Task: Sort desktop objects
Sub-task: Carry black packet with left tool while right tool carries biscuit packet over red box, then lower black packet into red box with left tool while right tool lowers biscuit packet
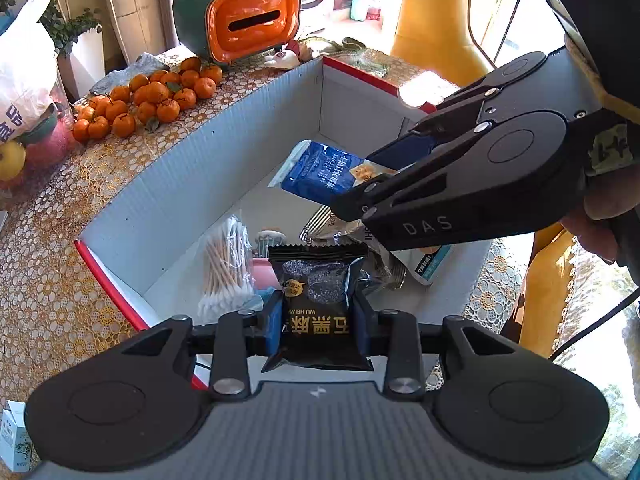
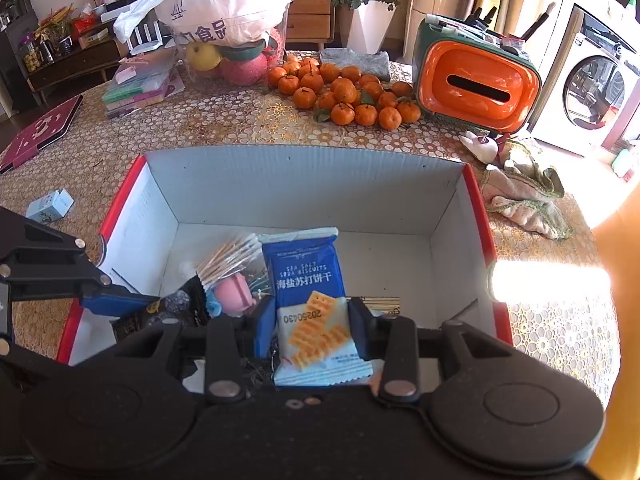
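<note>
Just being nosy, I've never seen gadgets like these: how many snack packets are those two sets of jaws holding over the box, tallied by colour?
Black foil snack packet, in the left jaws: 1
Blue-and-white plastic biscuit packet, in the right jaws: 1
Total: 2

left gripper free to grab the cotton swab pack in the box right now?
Probably not. The left gripper is shut on the black snack packet, so its jaws are occupied. The cotton swabs lie uncovered in the box just beside it; it would need to release first.
</note>
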Demonstrator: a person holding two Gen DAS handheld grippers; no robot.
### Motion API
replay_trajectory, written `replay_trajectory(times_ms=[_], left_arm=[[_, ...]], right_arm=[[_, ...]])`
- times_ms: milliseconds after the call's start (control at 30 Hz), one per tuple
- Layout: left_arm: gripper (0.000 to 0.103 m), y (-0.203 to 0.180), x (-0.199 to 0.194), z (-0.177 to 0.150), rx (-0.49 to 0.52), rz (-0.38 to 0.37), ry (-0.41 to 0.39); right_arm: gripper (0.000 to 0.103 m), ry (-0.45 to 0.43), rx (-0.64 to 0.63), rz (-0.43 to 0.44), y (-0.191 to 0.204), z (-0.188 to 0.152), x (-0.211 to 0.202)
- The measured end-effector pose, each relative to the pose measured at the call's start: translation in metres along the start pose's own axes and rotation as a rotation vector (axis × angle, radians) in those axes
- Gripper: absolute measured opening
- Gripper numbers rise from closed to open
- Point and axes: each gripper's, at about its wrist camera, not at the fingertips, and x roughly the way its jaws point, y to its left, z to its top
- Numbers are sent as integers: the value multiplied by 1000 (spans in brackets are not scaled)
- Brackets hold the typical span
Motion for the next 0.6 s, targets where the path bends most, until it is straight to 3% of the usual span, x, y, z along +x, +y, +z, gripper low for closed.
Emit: replay_trajectory(times_ms=[600], left_arm=[[34,1,41,3,42,19,101]], right_arm=[[38,39,7,-36,7,25,45]])
